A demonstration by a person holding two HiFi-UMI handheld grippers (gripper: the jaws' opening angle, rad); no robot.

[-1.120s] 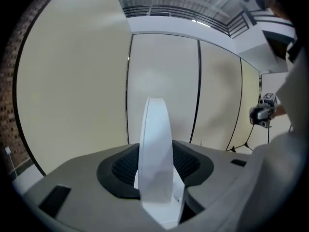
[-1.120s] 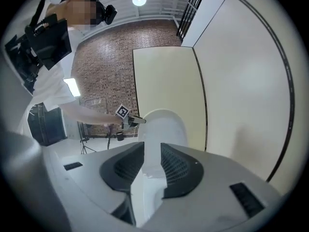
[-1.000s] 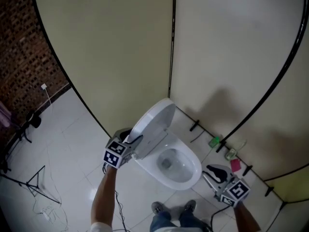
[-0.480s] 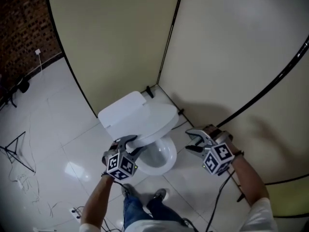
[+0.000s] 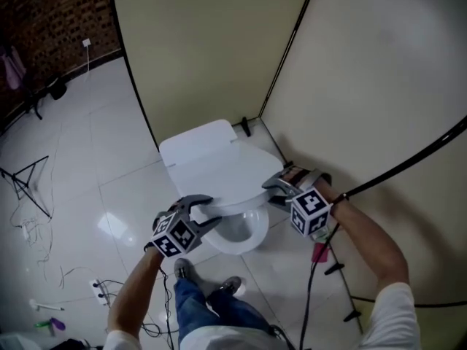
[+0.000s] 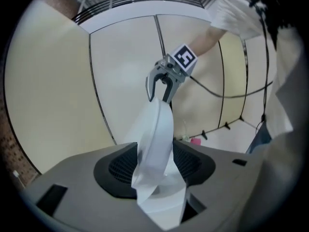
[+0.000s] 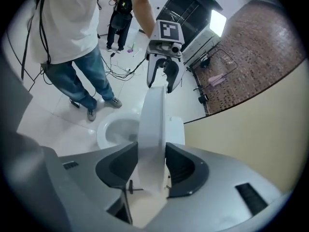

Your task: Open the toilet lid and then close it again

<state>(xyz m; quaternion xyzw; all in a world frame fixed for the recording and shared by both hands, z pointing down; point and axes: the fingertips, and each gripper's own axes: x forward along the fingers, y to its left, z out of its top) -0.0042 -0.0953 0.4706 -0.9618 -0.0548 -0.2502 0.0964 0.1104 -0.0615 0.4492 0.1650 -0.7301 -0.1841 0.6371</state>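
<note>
the toilet lid (image 5: 226,173) lies low over the toilet bowl (image 5: 244,233), almost flat, and only the front part of the bowl shows under its front edge. the toilet stands on the white tile floor (image 5: 87,173), in the corner of two beige partition walls (image 5: 204,57).

the left hand-held gripper (image 5: 206,211) is at the front left edge of the lid. in the left gripper view the thin white edge of the lid stands between its two dark pads and seems to touch both of them, so it has the lid in a narrow grip. its jaws have just been opening a little, with the lid between them.

the right hand-held gripper (image 5: 270,193) is at the right edge of the lid, opposite to the left one. in the right gripper view the lid's edge fills the gap between its pads, and the pads lie on both faces of it. its jaws have just been closing onto the lid. each gripper view shows the other hand-held gripper at the far edge of the lid.

the person's shoes (image 5: 182,270) are on the floor just in front of the bowl. a small pink thing (image 5: 319,251) lies on the floor near the right wall.
</note>
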